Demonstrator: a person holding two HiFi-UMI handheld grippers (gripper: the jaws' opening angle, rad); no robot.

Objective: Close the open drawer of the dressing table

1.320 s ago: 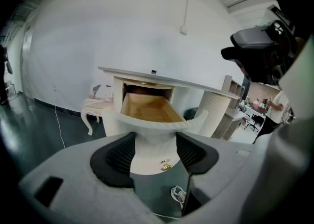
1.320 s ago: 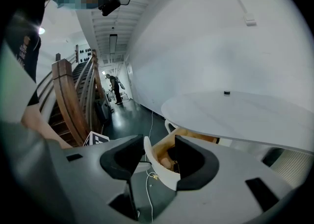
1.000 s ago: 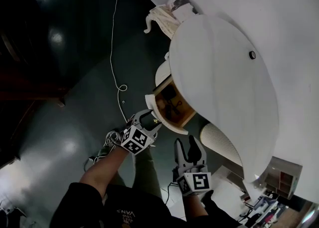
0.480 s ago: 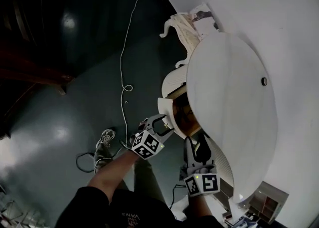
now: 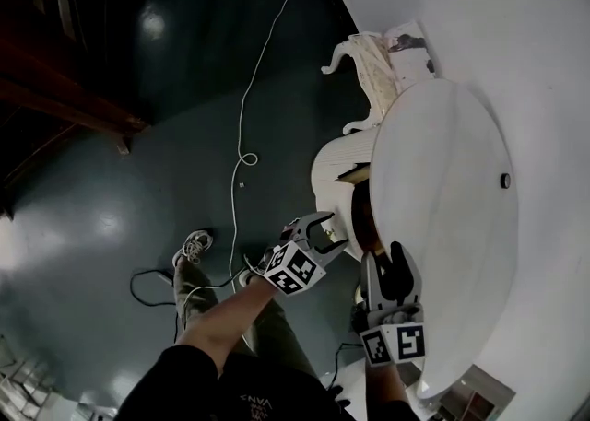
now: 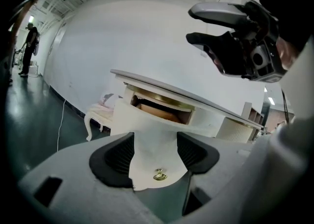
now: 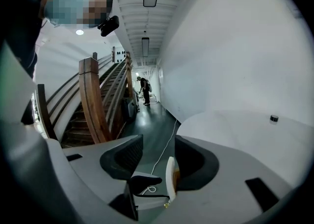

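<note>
One dressing table (image 5: 442, 189), one open drawer (image 5: 330, 175), two tongs (image 5: 324, 230) (image 5: 384, 258), one cable (image 5: 241, 124).

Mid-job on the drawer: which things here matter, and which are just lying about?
In the job:
open white drawer with brass knob
white oval-topped dressing table
left tongs, open
right tongs, open

Lying about:
white cable on floor
white carved stool
small dark round object on tabletop
brown wooden staircase

We see a thin white cable (image 5: 247, 159) looping across the glossy dark floor (image 5: 111, 207); a brown wooden staircase (image 7: 93, 100) rises at its left edge.
</note>
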